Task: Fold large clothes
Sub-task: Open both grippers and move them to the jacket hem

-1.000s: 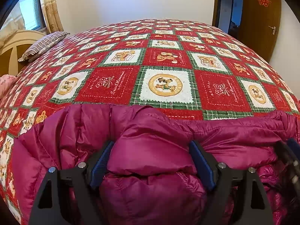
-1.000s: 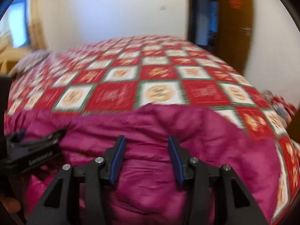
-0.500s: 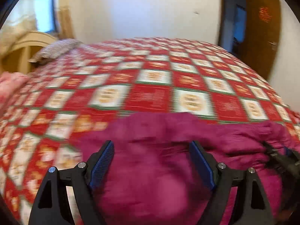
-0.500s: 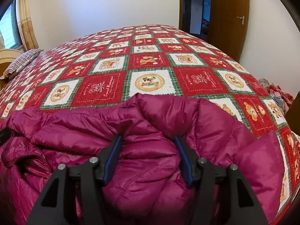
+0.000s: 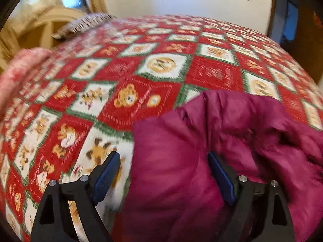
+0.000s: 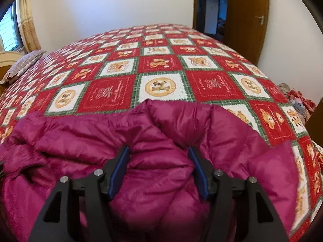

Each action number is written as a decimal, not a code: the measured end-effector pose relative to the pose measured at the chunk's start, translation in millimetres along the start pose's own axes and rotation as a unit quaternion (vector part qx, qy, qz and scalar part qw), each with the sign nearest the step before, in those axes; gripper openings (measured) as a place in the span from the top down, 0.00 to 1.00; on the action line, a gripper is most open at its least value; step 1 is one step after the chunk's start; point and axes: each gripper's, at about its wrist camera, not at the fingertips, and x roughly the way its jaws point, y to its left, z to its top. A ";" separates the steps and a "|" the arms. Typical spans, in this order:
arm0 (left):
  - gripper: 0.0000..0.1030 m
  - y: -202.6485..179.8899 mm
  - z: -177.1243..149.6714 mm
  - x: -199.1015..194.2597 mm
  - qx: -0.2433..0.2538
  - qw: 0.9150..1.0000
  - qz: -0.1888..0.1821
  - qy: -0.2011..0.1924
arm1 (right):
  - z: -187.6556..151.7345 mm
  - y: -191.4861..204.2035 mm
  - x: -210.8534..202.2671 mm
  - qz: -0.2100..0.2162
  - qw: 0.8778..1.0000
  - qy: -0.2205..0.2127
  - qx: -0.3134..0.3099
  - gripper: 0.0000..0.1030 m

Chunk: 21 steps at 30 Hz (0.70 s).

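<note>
A puffy magenta down jacket [image 6: 165, 129] lies bunched at the near edge of a bed with a red, white and green teddy-bear quilt [image 6: 157, 66]. My right gripper [image 6: 158, 161] has its jaws partly closed around a thick fold of the jacket, which bulges between the blue pads. In the left wrist view my left gripper [image 5: 163, 169] stands wide open over the jacket's [image 5: 232, 133] left end; the left pad is over bare quilt [image 5: 141, 76], the right pad against the fabric. That view is motion-blurred.
A striped pillow [image 6: 22, 64] and cream headboard [image 5: 46, 30] are at the far left. A pink cloth [image 5: 18, 76] lies at the left edge. A brown door [image 6: 248, 18] and dark doorway stand at the back right. Clutter [image 6: 298, 100] lies on the floor right.
My left gripper has swung left, from mid-jacket to its left end, still wide open. My right gripper stays clamped on its fold and has shifted only slightly.
</note>
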 end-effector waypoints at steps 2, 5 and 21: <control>0.15 22.0 -11.5 -40.4 -0.021 0.996 -0.081 -0.037 | -6.1 -8.8 -23.0 0.029 0.999 -0.011 0.012 0.40; 0.15 40.4 -38.0 -94.2 0.006 0.988 -0.130 -0.080 | -26.5 -29.2 -71.7 0.064 0.997 -0.027 0.025 0.40; 0.15 137.1 -223.8 -248.3 0.091 0.971 -0.171 -0.142 | -219.9 -117.8 -280.8 0.034 0.999 -0.026 0.023 0.31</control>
